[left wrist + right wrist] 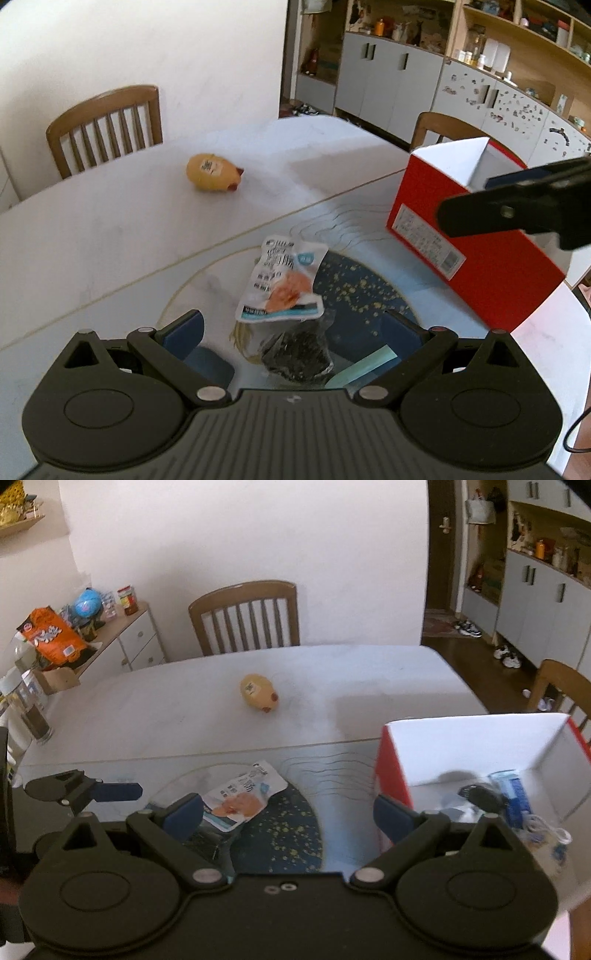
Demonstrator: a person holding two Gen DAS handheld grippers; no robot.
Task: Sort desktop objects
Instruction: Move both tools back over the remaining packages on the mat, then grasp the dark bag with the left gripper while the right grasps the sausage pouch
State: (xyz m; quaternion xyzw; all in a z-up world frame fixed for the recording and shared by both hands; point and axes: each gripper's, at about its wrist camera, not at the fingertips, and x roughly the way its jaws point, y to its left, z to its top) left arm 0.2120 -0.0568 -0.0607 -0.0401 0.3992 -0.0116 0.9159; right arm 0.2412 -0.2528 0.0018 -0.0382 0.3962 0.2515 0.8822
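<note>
**Desktop sort: items on hand, collection box part-filled**

- Left gripper (291, 328): jaws spread wide and empty, set low over the table. A snack packet (282, 280) and a dark crinkled packet (295, 356) lie between the blue pads (186, 328), untouched; the pose is judged an approach for a pick.
- Right gripper (288, 812): jaws apart, nothing held, positioned at the near corner of the red box (393, 771), its right pad just beside the box wall.
- Red box: open-topped, white inside, stood at the right of the table, judged to be the collecting bin. Already inside are a blue-labelled tube (513, 797), a dark object and a white corded item; none is identified for certain.
- Yellow toy (212, 173): lying alone, well apart on the far white tabletop (110, 229), not yet sorted.
- Snack packet: lying flat on the glass-topped near section, overlapping the dark packet.
</note>
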